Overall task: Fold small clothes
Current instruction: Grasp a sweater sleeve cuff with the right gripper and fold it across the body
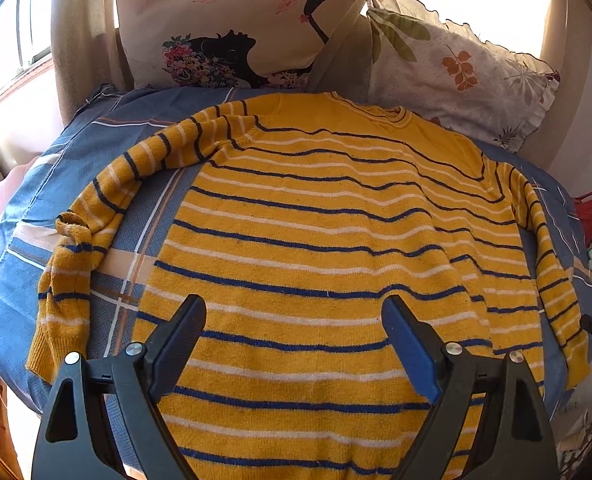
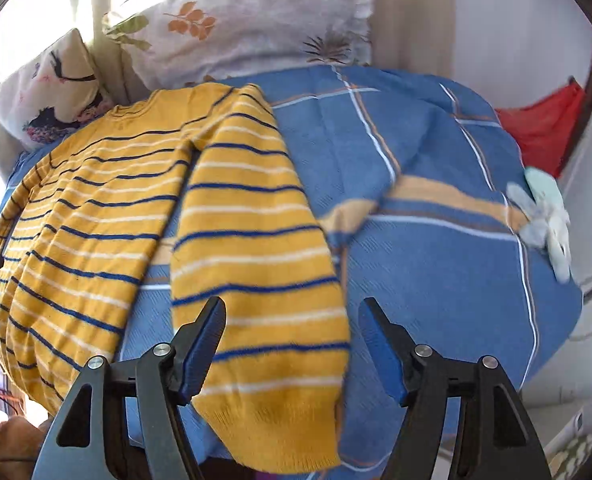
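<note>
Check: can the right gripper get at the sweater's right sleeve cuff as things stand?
Probably yes. The right gripper is open, with the sleeve cuff lying flat on the blue bedspread directly below its fingers, nothing covering it.

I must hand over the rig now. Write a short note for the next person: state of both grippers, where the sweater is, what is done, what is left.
Left gripper: open, holds nothing, above the lower body of the yellow striped sweater.
Right gripper: open, holds nothing, over the cuff end of the right sleeve.
Sweater: lies spread flat on the blue checked bedcover, collar toward the pillows. Left sleeve curves outward and down beside the body.
Done: sweater is laid out; no fold is visible.
Left: fold both sleeves inward, then fold the body.
</note>
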Available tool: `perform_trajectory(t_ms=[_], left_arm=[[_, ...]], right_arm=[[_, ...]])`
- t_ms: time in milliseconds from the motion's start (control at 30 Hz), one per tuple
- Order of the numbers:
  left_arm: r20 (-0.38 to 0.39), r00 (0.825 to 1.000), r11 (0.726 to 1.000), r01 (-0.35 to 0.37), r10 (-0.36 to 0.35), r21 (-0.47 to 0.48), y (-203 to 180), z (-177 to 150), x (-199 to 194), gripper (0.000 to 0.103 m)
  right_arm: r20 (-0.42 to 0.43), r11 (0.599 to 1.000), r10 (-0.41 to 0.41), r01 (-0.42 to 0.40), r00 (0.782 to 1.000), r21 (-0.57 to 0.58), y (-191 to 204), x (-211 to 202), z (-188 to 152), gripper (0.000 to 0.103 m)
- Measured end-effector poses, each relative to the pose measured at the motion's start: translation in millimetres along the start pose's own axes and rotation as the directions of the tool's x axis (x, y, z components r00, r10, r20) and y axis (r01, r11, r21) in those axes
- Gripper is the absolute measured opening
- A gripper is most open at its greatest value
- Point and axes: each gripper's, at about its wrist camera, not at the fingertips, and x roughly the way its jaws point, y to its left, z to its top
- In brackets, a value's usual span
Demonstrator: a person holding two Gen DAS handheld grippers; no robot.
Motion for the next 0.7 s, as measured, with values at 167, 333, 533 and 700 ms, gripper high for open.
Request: perform_trajectory(t_ms=[167, 333, 533, 700], left_arm=[[0.009, 1.0, 1.0, -0.012, 0.012, 0.015, -6, -3, -8, 0.089], [0.026, 0.999, 0.999, -0.047, 0.046, 0.009, -2, 1, -15, 0.089], [0.054, 0.995, 0.995, -0.081, 0.084, -0.063, 20, 12, -21, 0.089], [0.061, 0.993, 0.99, -0.098, 0.104, -0.101, 36, 15, -21, 0.089]], right_arm=[[0.0, 0.994, 0.065, -0.064, 0.998, 0.092, -16, 10, -32, 0.046], [0.083, 0.97, 0.189, -0.199, 0.979, 0.141, -30, -12, -23, 0.008], [0.225, 0.957, -0.079, 0.01, 0.971, 0.291, -116, -54, 42, 0.008], [0.177, 0.907, -0.262, 0.179, 0.949, 0.382, -162, -53, 90, 0.008]])
